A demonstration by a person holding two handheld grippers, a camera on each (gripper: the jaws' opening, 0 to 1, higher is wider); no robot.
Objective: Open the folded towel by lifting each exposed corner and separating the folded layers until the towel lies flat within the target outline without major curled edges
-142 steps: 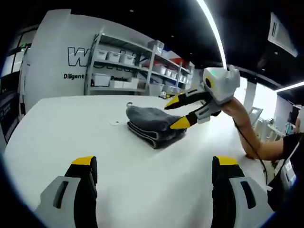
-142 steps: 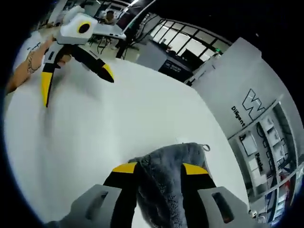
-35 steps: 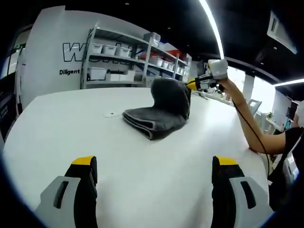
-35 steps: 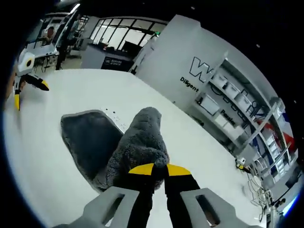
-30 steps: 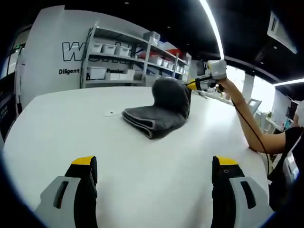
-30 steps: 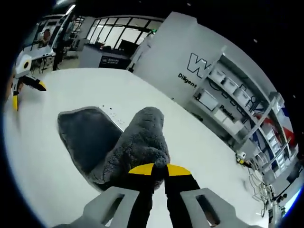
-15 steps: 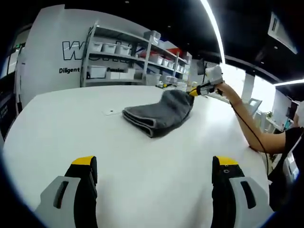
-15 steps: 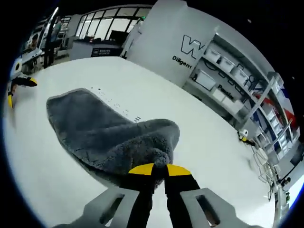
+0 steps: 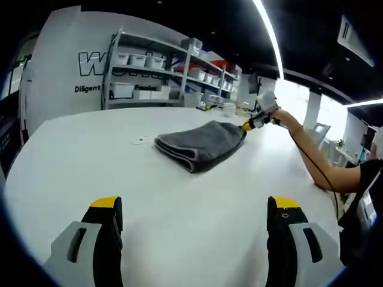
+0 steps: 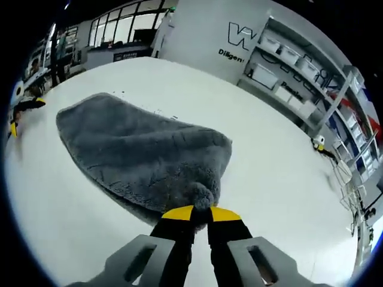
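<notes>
A grey towel (image 9: 200,144) lies on the white table (image 9: 179,203), still doubled, with its folded edge toward the left gripper view. In the right gripper view the towel (image 10: 140,155) spreads out ahead, and my right gripper (image 10: 201,212) is shut on a bunched corner of it low over the table. From the left gripper view that right gripper (image 9: 248,125) sits at the towel's far right end, held by a person's hand. My left gripper (image 9: 194,206) stands open near the table's front, well short of the towel; it also shows small as the left gripper (image 10: 18,116) at the far left.
Small printed marks (image 9: 141,141) on the table lie just left of the towel. Shelving with white bins (image 9: 155,78) stands behind the table. The person's arm and a cable (image 9: 311,161) reach in from the right. Small items (image 10: 320,146) sit at the table's far side.
The right gripper has carried the lifted towel layer over and down to the right; the raised hump has flattened onto the table. The left gripper has stayed still.
</notes>
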